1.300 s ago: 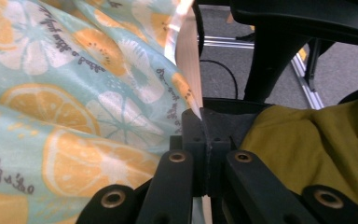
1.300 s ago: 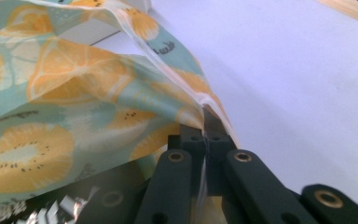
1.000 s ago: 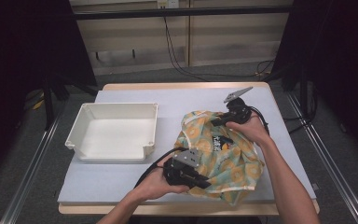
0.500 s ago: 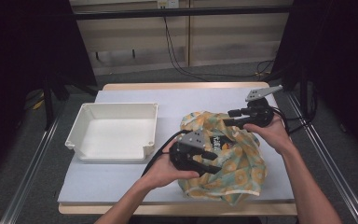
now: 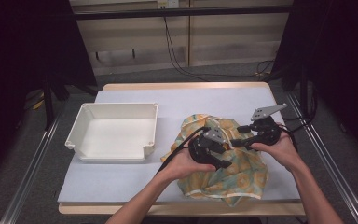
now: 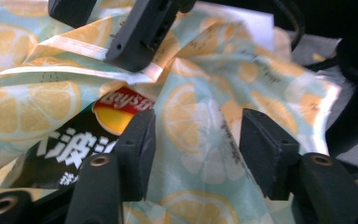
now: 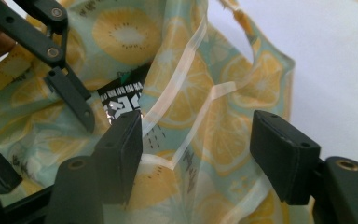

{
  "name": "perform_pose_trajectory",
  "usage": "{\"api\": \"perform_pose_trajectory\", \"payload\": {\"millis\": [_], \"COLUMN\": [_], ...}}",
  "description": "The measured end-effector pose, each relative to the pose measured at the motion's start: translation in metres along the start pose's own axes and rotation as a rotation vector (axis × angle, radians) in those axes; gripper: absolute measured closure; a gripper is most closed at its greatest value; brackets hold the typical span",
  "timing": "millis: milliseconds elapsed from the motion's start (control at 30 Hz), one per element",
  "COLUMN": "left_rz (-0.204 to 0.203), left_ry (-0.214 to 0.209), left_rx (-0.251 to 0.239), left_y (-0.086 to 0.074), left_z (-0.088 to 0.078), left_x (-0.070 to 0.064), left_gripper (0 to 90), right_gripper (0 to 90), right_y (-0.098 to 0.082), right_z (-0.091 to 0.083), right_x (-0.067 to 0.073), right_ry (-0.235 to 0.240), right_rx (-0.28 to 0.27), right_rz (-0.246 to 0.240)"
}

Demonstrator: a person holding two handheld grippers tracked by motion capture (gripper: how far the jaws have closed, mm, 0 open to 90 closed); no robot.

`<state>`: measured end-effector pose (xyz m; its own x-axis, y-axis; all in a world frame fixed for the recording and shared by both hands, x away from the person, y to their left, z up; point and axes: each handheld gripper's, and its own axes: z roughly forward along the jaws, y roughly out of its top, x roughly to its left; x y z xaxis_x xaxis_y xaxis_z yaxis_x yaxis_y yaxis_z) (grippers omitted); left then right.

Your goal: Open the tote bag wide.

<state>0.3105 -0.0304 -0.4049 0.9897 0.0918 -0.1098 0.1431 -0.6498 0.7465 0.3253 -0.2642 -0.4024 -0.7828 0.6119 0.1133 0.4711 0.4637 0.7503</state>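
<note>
**Both grippers off the lemon bag**

White tray [image 5: 114,133] at 9 o'clock on table [image 5: 135,177], apart from bag. Lemon-print bag [image 5: 233,177] crumpled at 4 o'clock, near front edge. Chip packet [image 6: 74,149] w/ red logo peeks from its folds. L gripper [image 5: 213,154] over bag centre, jaws just opened, spread, cloth between but not pinched. R gripper [image 5: 243,137] at bag's 1 o'clock edge, jaws just opened, wide, nothing gripped.

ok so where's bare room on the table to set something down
Free patches: the far strip of the table beyond the tray and the bag; the near-left stretch in front of the tray; the gap between tray and bag, though a cable runs there. The tray itself looks empty. It is crowded on the right, where both grippers work over the bag.
</note>
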Motion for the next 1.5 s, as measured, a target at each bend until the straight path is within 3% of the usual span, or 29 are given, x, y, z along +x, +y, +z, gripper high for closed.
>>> {"api": "perform_pose_trajectory", "payload": {"millis": [33,67,100,133,167,267,333,433,500,567,767,867,900,1000,1033,1067,1133,1200,1300,1333,1433,1500], "left_rz": [0.007,0.011,0.013,0.023,0.029,0.041,0.042,0.045,0.045,0.040,0.053,0.078,0.078,0.082,0.094,0.111,0.112,0.091,0.074,0.064,0.029,0.026], "left_ry": [-0.004,-0.022,-0.030,-0.033,-0.057,-0.060,-0.071,-0.095,-0.104,-0.122,-0.177,-0.212,-0.212,-0.279,-0.284,-0.261,-0.255,-0.248,-0.234,-0.225,-0.195,-0.182], "left_rx": [0.006,0.004,0.005,0.014,0.025,0.038,0.040,0.039,0.041,0.037,0.035,0.032,0.032,0.024,0.029,0.049,0.045,0.007,-0.014,-0.030,-0.085,-0.089], "left_y": [-0.001,-0.002,-0.003,-0.004,-0.005,-0.007,-0.009,-0.010,-0.010,-0.010,-0.014,-0.019,-0.019,-0.023,-0.024,-0.025,-0.026,-0.025,-0.024,-0.024,-0.023,-0.023], "left_z": [0.002,0.003,0.004,0.005,0.005,0.006,0.005,0.001,0.000,-0.001,-0.004,-0.008,-0.008,-0.010,-0.010,-0.011,-0.012,-0.020,-0.025,-0.027,-0.034,-0.036], "left_x": [0.000,-0.001,-0.002,-0.002,-0.006,-0.009,-0.012,-0.014,-0.015,-0.018,-0.029,-0.039,-0.039,-0.047,-0.050,-0.057,-0.058,-0.052,-0.045,-0.041,-0.029,-0.027], "left_gripper": [56.2,56.2,67.3,72.2,86.1,90.0,90.0,90.0,90.0,90.0,90.0,90.0,90.0,90.0,90.0,90.0,90.0,90.0,90.0,90.0,83.7,81.1], "right_gripper": [33.2,33.2,33.1,33.2,33.6,39.3,53.8,84.0,89.6,90.0,90.0,90.0,90.0,90.0,90.0,90.0,90.0,88.8,81.3,69.6,57.4,52.5], "right_y": [-0.001,-0.001,-0.001,-0.001,0.000,0.001,0.001,0.000,-0.001,-0.002,-0.007,-0.013,-0.013,-0.014,-0.014,-0.016,-0.017,-0.018,-0.016,-0.014,-0.009,-0.006], "right_z": [0.004,0.004,0.008,0.011,0.019,0.026,0.035,0.034,0.031,0.027,0.021,0.018,0.018,0.019,0.020,0.021,0.021,0.026,0.026,0.023,0.012,0.002], "right_x": [0.000,0.000,0.001,0.001,0.000,0.000,-0.001,-0.005,-0.011,-0.018,-0.040,-0.058,-0.058,-0.067,-0.070,-0.074,-0.075,-0.072,-0.066,-0.060,-0.054,-0.051], "right_ry": [-0.005,-0.005,-0.006,-0.003,-0.001,0.012,0.023,0.009,-0.004,-0.039,-0.079,-0.150,-0.150,-0.204,-0.217,-0.228,-0.216,-0.146,-0.121,-0.117,-0.121,-0.131], "right_rx": [0.005,0.005,0.015,0.020,0.045,0.066,0.090,0.073,0.043,0.025,-0.009,-0.048,-0.048,-0.058,-0.065,-0.081,-0.087,-0.086,-0.083,-0.082,-0.099,-0.116], "right_rz": [-0.005,-0.005,-0.003,-0.005,-0.008,-0.014,-0.021,-0.012,0.011,0.031,0.072,0.117,0.117,0.143,0.145,0.171,0.181,0.175,0.160,0.144,0.130,0.125]}}
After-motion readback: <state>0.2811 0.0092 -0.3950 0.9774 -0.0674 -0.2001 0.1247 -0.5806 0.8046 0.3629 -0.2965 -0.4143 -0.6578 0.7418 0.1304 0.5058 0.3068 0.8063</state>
